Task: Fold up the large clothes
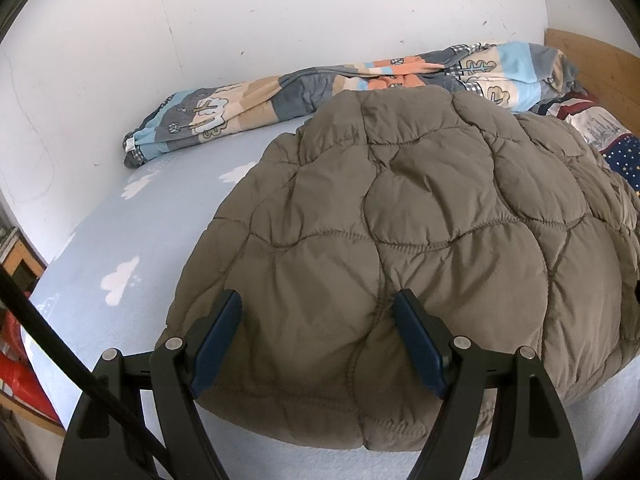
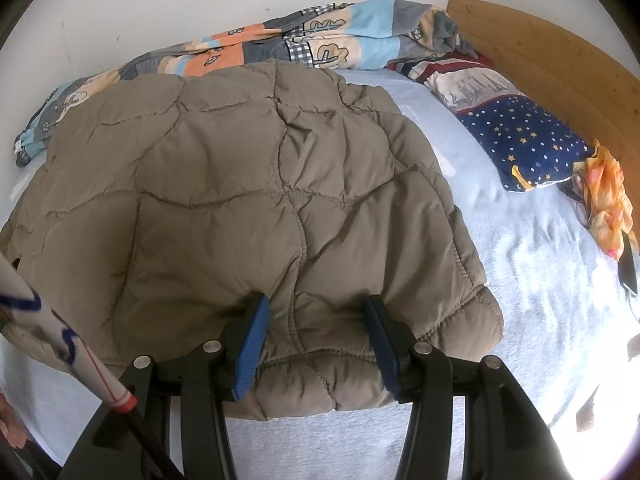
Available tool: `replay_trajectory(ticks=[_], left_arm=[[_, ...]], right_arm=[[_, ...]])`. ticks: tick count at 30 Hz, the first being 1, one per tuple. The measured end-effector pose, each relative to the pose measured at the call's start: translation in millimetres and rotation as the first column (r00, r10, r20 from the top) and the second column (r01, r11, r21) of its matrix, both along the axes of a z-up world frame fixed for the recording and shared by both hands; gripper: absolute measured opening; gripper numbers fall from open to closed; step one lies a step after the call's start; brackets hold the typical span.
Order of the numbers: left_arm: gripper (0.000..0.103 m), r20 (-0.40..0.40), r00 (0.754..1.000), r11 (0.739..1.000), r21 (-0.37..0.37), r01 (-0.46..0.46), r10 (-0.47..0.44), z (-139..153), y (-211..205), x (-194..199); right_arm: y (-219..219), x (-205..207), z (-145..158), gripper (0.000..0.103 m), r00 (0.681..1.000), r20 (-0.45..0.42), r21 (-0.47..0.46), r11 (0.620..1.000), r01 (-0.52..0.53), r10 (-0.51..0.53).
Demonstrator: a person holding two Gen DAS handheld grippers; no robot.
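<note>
Left tool [image 1: 318, 312] jaws wide, gripping nothing — olive-brown quilted puffer jacket [image 1: 420, 216] between; right tool [image 2: 316, 316] likewise parted, nothing clamped; pale-blue cloud-print bed sheet [image 1: 132, 240] beneath.

I'm holding the left claw [image 1: 318, 316] angled downward, its jaws standing wide apart. I'm tilting the right claw [image 2: 316, 320] downward too, its jaws spread partway, pads gripping nothing.
</note>
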State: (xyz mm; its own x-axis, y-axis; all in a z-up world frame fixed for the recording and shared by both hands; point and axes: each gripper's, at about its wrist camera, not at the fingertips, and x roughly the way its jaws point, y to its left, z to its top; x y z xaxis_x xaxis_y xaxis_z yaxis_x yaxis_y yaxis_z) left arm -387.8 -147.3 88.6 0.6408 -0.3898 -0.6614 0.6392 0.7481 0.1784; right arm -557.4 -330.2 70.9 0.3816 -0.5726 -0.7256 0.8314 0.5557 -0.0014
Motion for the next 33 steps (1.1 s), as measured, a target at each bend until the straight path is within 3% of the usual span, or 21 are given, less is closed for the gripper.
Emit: replay_trajectory(ticks=[7, 11, 15, 20, 23, 33], left_arm=[[0.078, 0.025, 1.000, 0.998, -0.069, 0.008, -0.007, 29, 17, -17], [0.078, 0.065, 0.998, 0.991, -0.127, 0.033, -0.025, 61, 40, -46], [0.078, 0.037, 0.999, 0.987, -0.156, 0.043, -0.038, 82, 65, -73], [0.078, 0.059, 0.996, 0.983, -0.171, 0.070, -0.060, 103, 96, -108], [0.083, 0.076, 0.995, 0.978, -0.197, 0.071, -0.057, 117, 113, -121], [0.084, 0.098, 0.994, 0.974, -0.218, 0.067, -0.047, 134, 129, -132]], right_arm=[[21, -8, 26, 0.054, 0.998, 0.057, -0.051, 0.999, -0.006, 0.009], [60, -27, 57, 0.054, 0.990, 0.138, -0.115, 0.993, -0.014, 0.030], [106, -51, 80, 0.063, 0.977, 0.203, -0.169, 0.985, -0.034, 0.069], [154, -72, 101, 0.068, 0.968, 0.225, -0.242, 0.969, -0.053, 0.109], [173, -82, 112, 0.075, 0.962, 0.242, -0.262, 0.963, -0.059, 0.125], [213, -85, 130, 0.085, 0.952, 0.250, -0.314, 0.945, -0.094, 0.177]])
